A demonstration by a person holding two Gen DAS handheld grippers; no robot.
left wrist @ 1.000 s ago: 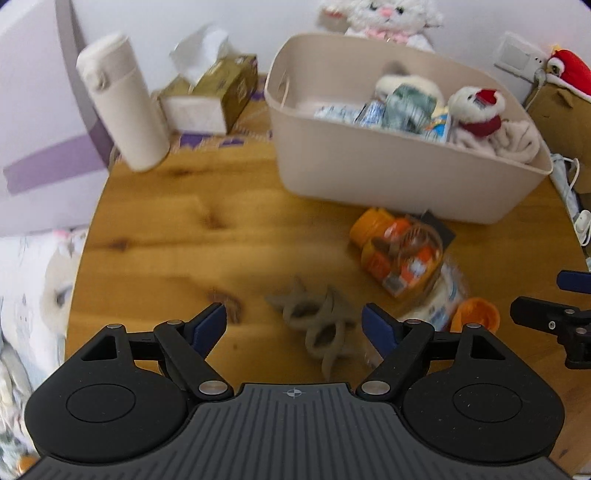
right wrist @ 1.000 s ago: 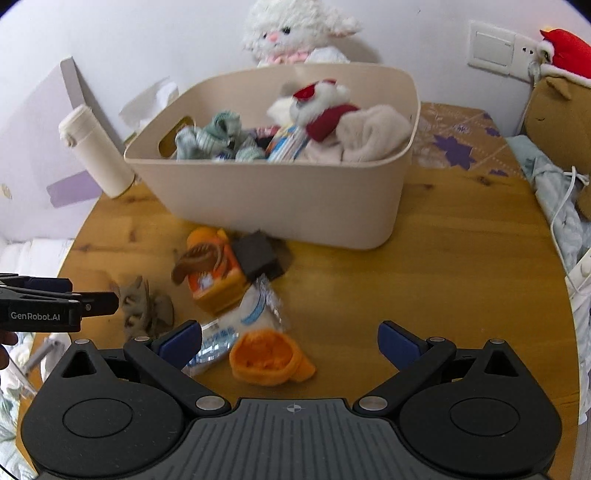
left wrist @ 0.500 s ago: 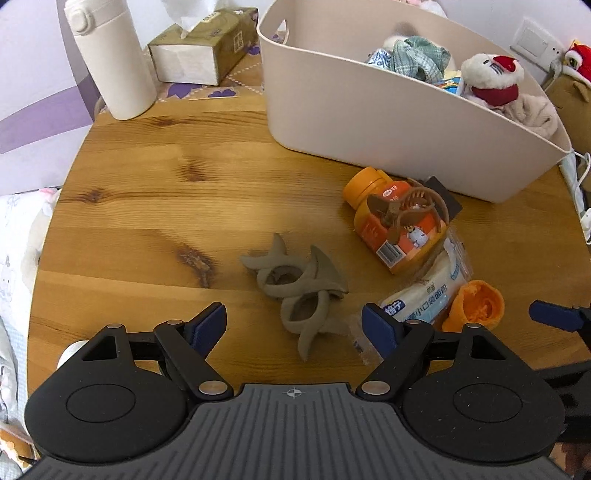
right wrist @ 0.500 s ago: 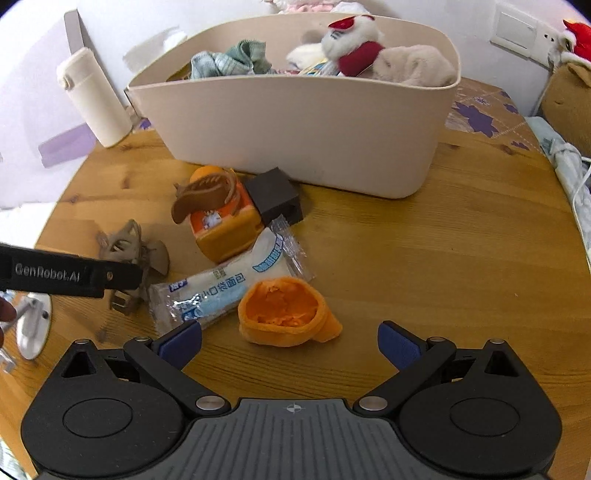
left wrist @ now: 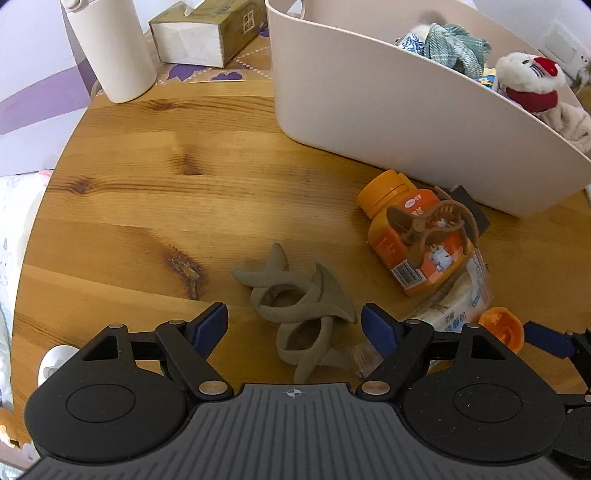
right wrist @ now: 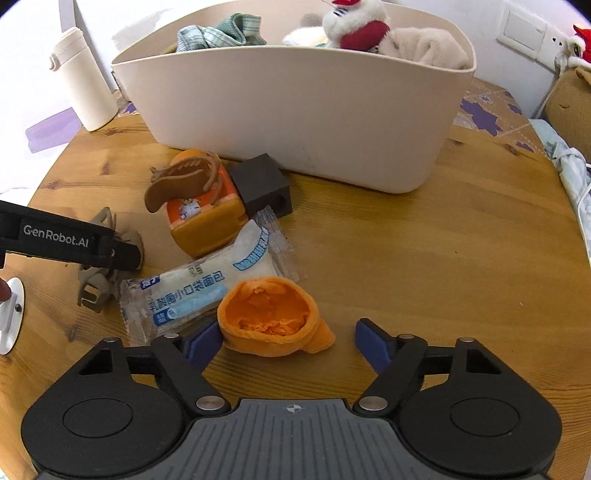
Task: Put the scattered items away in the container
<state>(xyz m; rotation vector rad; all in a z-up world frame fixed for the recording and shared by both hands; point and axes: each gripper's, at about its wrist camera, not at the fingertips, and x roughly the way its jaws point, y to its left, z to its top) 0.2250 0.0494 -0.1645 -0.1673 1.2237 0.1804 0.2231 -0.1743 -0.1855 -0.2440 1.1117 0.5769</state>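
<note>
A beige tub (left wrist: 388, 110) (right wrist: 295, 122) holds plush toys and cloths at the back of the round wooden table (left wrist: 147, 206). My left gripper (left wrist: 295, 325) is open, its jaws either side of a grey-brown hair claw (left wrist: 295, 295), partly hidden in the right wrist view (right wrist: 92, 291). My right gripper (right wrist: 288, 339) is open around an orange knitted cap (right wrist: 269, 317) (left wrist: 502, 328). A bread packet (right wrist: 207, 284), an orange bottle (left wrist: 413, 243) with a brown hair claw (right wrist: 181, 181) on it, and a dark block (right wrist: 262, 184) lie between.
A white flask (left wrist: 110, 48) and a tissue box (left wrist: 207, 33) stand at the back left. A wall socket (right wrist: 524, 29) and a brown plush (right wrist: 572, 107) are at the right. Bedding lies past the table's edge.
Both grippers have moved forward and down toward the table. The left now brackets the grey-brown hair claw, the right brackets the orange cap. Both stay open.
</note>
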